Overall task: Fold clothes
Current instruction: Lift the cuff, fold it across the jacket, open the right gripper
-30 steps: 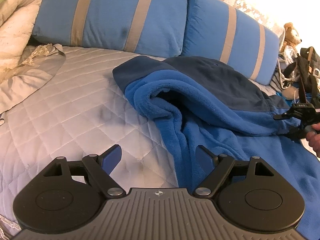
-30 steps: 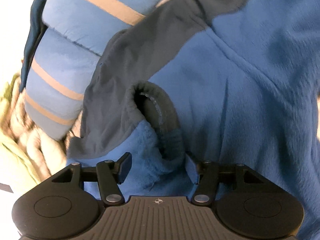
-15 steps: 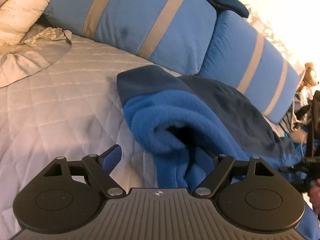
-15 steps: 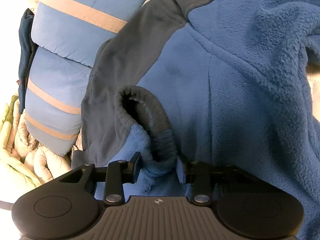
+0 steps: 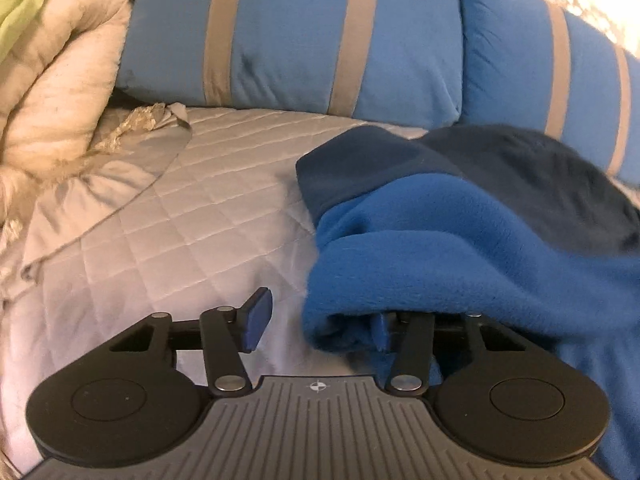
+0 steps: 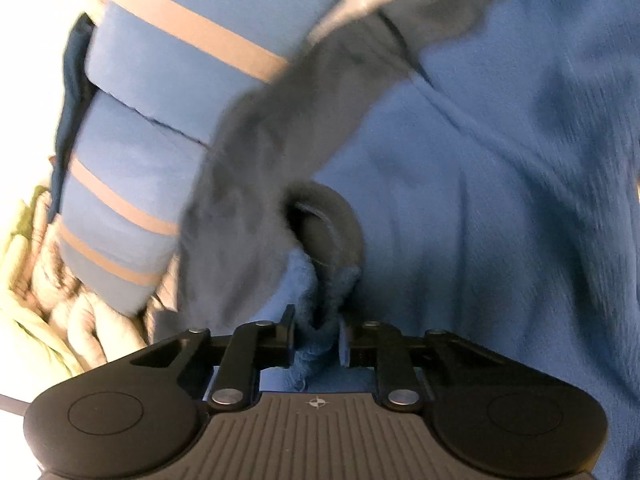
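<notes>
A blue fleece jacket [image 5: 460,240] with dark navy panels lies on the quilted white bedspread [image 5: 180,232]. My left gripper [image 5: 320,320] is open; a rolled blue edge of the jacket sits between its fingers, and the fleece covers the right finger. In the right wrist view, my right gripper [image 6: 318,334] is shut on a bunched fold of the jacket [image 6: 480,200] just below the dark collar ring [image 6: 332,220]. That view is blurred by motion.
Two blue cushions with tan stripes [image 5: 312,32] stand along the back of the bed. A cream duvet [image 5: 52,92] and green cloth are bundled at the far left. The cushions [image 6: 132,148] also show left of the jacket in the right wrist view.
My left gripper has moved forward onto the jacket's rolled edge and its fingers have narrowed. My right gripper has closed on the fleece below the collar and is moving with it.
</notes>
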{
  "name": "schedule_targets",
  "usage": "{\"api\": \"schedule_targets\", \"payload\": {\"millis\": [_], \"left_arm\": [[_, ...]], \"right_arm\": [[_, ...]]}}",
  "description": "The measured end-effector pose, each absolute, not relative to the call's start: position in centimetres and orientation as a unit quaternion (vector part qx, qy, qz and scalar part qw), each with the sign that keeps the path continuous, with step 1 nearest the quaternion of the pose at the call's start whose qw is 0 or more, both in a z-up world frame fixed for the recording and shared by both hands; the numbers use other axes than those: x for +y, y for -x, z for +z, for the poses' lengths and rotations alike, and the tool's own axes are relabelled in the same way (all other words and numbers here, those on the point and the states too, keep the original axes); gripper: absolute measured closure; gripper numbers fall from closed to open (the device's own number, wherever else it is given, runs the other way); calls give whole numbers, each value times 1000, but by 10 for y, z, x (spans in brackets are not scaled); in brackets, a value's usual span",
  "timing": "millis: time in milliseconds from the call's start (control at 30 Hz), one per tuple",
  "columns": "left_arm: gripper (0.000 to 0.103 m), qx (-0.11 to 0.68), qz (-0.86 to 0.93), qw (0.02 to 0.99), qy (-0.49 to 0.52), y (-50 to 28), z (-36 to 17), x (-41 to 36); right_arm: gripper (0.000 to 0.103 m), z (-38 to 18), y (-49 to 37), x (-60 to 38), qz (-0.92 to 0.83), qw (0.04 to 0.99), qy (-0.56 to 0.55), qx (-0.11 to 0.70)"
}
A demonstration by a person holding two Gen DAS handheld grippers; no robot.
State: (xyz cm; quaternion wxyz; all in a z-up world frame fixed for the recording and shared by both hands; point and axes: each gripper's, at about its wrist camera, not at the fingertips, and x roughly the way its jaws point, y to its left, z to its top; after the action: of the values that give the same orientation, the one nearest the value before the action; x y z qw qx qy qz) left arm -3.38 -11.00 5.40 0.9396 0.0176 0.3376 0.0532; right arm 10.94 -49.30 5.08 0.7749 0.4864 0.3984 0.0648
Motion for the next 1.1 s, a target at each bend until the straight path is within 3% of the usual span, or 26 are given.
{"api": "schedule_targets", "payload": {"millis": [367, 533, 867, 1000, 1100], "left_arm": [[52, 311, 25, 927, -209, 41, 60, -147], [52, 323, 4, 918, -230, 36, 57, -154], [51, 352, 4, 916, -193, 34, 53, -137], [51, 346, 10, 918, -192, 37, 52, -136], [43, 345, 19, 915, -207, 36, 51, -141]], "right_arm": [[84, 196, -116, -536, 64, 884, -391, 246], [84, 197, -96, -556, 36, 891, -382, 244], [84, 107, -57, -557, -14, 844, -432, 318], [84, 101, -32, -554, -12, 842, -448, 300], [81, 89, -19, -550, -19, 840, -439, 319]]}}
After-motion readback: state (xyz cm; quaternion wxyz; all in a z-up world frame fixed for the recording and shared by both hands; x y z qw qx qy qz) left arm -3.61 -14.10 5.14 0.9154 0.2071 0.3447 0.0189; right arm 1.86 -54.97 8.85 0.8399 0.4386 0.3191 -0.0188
